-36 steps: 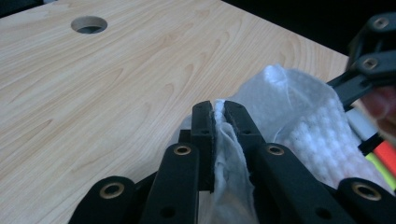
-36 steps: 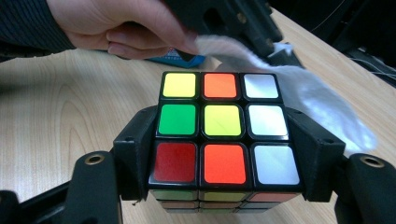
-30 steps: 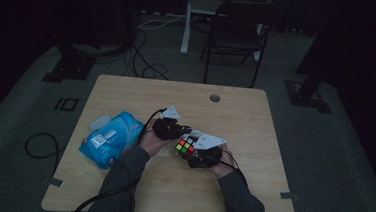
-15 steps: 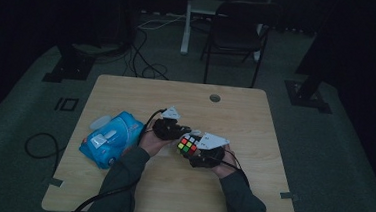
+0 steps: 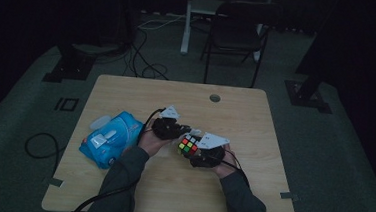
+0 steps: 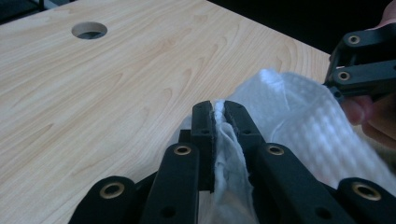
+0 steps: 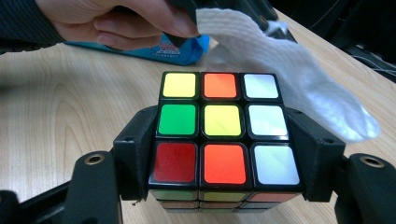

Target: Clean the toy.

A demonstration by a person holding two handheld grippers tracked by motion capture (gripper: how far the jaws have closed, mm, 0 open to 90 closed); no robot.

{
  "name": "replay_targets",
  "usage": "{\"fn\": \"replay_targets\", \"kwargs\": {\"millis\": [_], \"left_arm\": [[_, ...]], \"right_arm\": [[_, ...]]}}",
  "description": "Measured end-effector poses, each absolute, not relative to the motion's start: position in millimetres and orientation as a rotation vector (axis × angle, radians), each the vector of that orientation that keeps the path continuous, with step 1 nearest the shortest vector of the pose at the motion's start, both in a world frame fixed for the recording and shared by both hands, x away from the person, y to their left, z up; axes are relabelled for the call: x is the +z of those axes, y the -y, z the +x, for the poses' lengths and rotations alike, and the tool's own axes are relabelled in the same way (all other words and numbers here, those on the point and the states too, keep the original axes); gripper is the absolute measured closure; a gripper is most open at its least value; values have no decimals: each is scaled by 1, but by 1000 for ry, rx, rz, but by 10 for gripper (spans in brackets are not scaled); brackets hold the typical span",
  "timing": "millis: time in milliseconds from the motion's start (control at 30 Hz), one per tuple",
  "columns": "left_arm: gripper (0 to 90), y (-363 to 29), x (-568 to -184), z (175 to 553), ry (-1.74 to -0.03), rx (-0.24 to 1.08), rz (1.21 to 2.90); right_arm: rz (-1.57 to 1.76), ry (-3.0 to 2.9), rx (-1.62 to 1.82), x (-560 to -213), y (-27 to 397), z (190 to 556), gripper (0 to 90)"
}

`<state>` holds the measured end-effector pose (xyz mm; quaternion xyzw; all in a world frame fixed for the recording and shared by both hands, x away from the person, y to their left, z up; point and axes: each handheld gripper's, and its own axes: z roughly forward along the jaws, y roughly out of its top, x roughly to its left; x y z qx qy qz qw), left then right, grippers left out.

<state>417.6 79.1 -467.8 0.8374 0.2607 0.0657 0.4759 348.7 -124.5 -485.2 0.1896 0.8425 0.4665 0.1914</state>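
Note:
A scrambled puzzle cube (image 7: 219, 126) with yellow, orange, white, green and red stickers sits clamped between the two black jaws of my right gripper (image 7: 224, 149), a little above the table. In the high view the cube (image 5: 188, 146) shows at the table's middle, with the right gripper (image 5: 201, 153) around it. My left gripper (image 6: 219, 109) is shut on a white textured wipe (image 6: 299, 126), which drapes over toward the cube's far right corner (image 7: 289, 70). In the high view the left gripper (image 5: 174, 130) sits just left of the cube.
A blue pack of wipes (image 5: 111, 138) lies on the wooden table (image 5: 255, 120) to the left of the hands. A round cable hole (image 5: 215, 98) is near the far edge. A dark chair (image 5: 236, 34) and cables stand beyond the table.

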Motion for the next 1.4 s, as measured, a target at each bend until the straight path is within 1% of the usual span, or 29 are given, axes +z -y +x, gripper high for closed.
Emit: {"fn": "replay_targets", "kwargs": {"millis": [400,767,1400], "left_arm": [[844,-88,-473,415,-655,166,2049],[844,-91,-479,410,-676,189,2046],[843,-85,-496,389,-706,322,2067]], "right_arm": [[614,-2315,1320,-482,139,352,342],[680,-2282,1338,-477,141,357,342],[773,-2262,1337,-475,139,364,342]]}}
